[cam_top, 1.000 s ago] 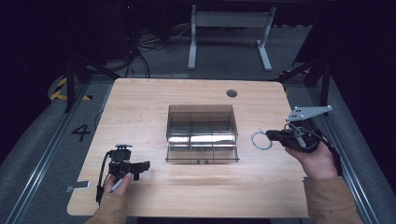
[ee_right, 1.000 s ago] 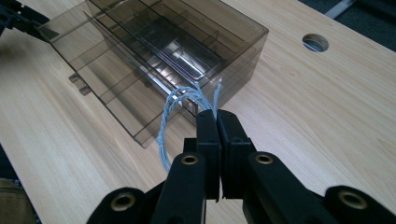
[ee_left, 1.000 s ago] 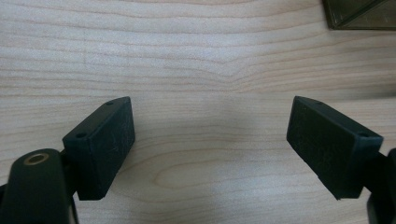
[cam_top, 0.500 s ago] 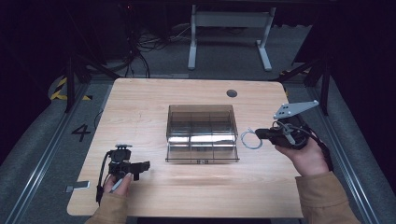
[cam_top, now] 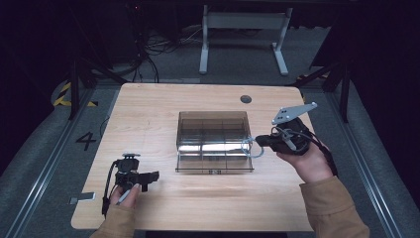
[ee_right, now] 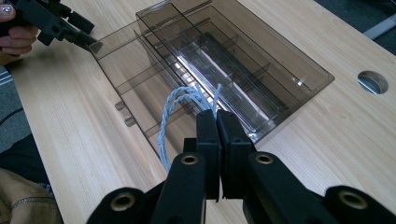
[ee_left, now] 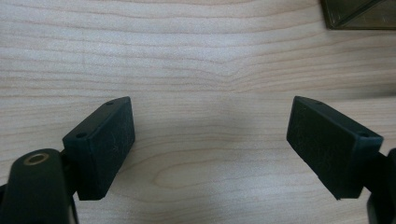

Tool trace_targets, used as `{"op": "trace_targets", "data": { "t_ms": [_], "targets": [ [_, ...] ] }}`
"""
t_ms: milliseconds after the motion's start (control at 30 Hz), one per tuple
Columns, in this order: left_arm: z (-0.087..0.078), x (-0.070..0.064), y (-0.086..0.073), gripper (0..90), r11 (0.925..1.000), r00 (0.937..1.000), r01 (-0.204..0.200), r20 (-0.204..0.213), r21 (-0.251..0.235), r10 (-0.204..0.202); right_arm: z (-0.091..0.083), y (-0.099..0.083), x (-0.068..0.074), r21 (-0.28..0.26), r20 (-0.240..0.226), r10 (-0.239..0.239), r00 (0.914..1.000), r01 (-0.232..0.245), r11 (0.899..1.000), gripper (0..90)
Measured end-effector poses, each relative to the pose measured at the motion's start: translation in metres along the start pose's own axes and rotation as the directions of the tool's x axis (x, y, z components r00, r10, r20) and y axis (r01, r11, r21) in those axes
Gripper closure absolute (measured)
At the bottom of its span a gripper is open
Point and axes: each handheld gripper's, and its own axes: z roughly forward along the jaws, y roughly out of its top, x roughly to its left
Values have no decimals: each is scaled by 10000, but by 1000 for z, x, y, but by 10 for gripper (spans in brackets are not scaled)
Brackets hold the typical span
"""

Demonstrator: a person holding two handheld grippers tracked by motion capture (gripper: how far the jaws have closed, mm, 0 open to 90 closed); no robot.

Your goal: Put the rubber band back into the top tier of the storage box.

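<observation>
Pale wood-grain bench (cam_top: pixel 163 114), rounded corners, a dark round grommet hole (cam_top: pixel 245 99) near its far edge. At frame centre sits a smoky translucent plastic organizer box (cam_top: pixel 213 130), rectangular, split by thin dividers into compartments, its surfaces glossy with a bright glare strip.

Right gripper (ee_right: pixel 217 122), centre-right in the high view: black fingers pressed together, pinching a thin, pale blue twisted cord (ee_right: pixel 173 112). The cord loops out over the box's right edge.

Left gripper (ee_left: pixel 210 140), lower left in the high view: matte black, finely textured pads (ee_left: pixel 105 140) spread wide apart over bare wood, holding nothing.
</observation>
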Motion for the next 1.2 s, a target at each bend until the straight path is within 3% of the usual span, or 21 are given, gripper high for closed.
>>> {"op": "trace_targets", "data": {
  "t_ms": [567, 1200],
  "targets": [
    [0, 0, 0, 160, 10000, 10000, -14, 18, -14, 14, 19, 21, 10, 96, -375, -436, 9983, 440, 9990, 887],
    [-1, 0, 0, 160, 10000, 10000, -28, 47, -10, 29, 42, 38, 18, 545, -739, -872, 9935, 913, 9943, 886]
  ]
}}
